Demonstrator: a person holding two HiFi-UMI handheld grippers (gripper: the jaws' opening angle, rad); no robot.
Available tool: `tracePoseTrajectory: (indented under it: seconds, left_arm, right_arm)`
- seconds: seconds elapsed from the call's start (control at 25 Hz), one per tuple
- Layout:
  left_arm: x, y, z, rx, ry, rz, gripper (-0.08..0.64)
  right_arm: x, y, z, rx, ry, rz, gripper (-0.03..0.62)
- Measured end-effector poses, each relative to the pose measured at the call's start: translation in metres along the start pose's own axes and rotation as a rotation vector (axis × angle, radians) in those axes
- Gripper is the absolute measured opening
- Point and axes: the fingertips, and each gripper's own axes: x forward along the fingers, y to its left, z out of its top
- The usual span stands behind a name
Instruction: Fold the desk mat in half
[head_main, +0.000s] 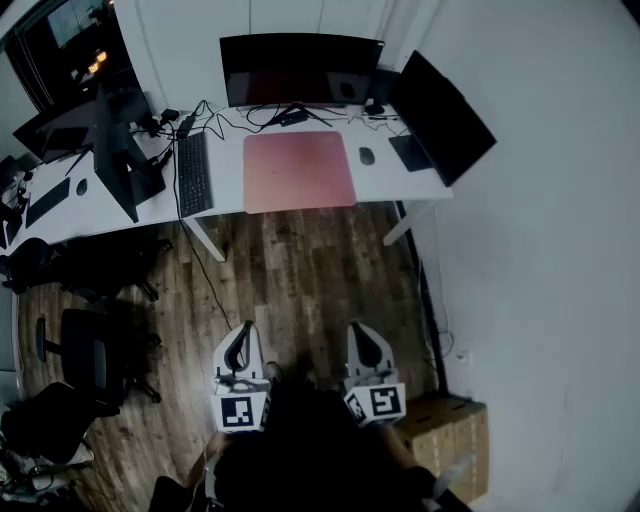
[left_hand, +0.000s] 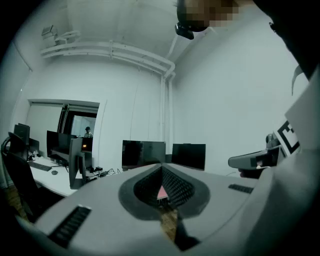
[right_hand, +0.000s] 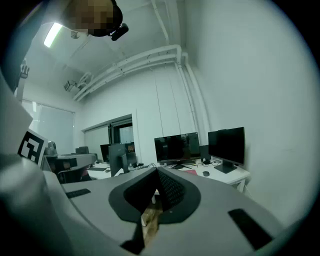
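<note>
The pink desk mat (head_main: 298, 170) lies flat and unfolded on the white desk (head_main: 225, 175), in front of the middle monitor. Both grippers are held low over the wooden floor, far short of the desk. My left gripper (head_main: 245, 330) is shut with nothing in it, and so is my right gripper (head_main: 358, 328). In the left gripper view the jaws (left_hand: 161, 169) meet at the tip and a sliver of the pink mat (left_hand: 162, 192) shows through the gap behind them. The right gripper view shows shut jaws (right_hand: 156, 172) aimed toward the desk, with the mat (right_hand: 191, 171) as a thin pink strip.
On the desk stand a black keyboard (head_main: 193, 172), a mouse (head_main: 367, 156), a middle monitor (head_main: 300, 68) and an angled right monitor (head_main: 440, 115). Cables trail at the desk's back. Office chairs (head_main: 85, 350) stand left, a cardboard box (head_main: 455, 440) right. A white wall closes the right.
</note>
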Motion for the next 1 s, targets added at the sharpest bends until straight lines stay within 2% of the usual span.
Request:
tracePoseTrajectory:
  seconds: [0.28,0.48,0.64,0.68,0.72,0.76,0.8,0.88,1.0]
  left_arm:
    - [0.002,-0.001,0.003,-0.014,-0.016,-0.003,0.003]
    - [0.0,0.0,0.008,-0.013,-0.026,-0.005,0.003]
    - [-0.003,0.003,0.019,-0.034,-0.075,-0.007,0.005]
    - [-0.002,0.004,0.017,-0.031,-0.075,-0.017,0.058]
    - [0.001,0.003,0.011,-0.026,-0.06,-0.029,0.14]
    - [0.003,0.003,0.003,-0.02,-0.039,-0.041,0.166]
    - [0.004,0.003,-0.004,-0.016,-0.019,-0.051,0.166]
    - [0.002,0.005,-0.012,-0.025,0.007,-0.06,0.166]
    - [0.002,0.013,-0.015,-0.052,0.008,-0.051,0.166]
  right_arm:
    - [0.004,0.004,0.013,0.036,-0.034,0.001,0.006]
    - [0.0,-0.007,0.008,-0.049,-0.048,-0.018,0.006]
    - [0.001,0.004,0.027,0.0,-0.105,0.013,0.008]
    - [0.004,0.004,0.025,0.004,-0.104,0.02,0.009]
    - [0.006,0.003,0.018,-0.004,-0.091,0.022,0.053]
    - [0.009,0.002,0.01,-0.008,-0.072,0.022,0.166]
    - [0.01,0.003,0.005,0.0,-0.055,0.019,0.186]
    - [0.01,0.007,0.001,0.012,-0.036,0.012,0.186]
    - [0.012,0.005,-0.005,-0.02,-0.033,-0.002,0.186]
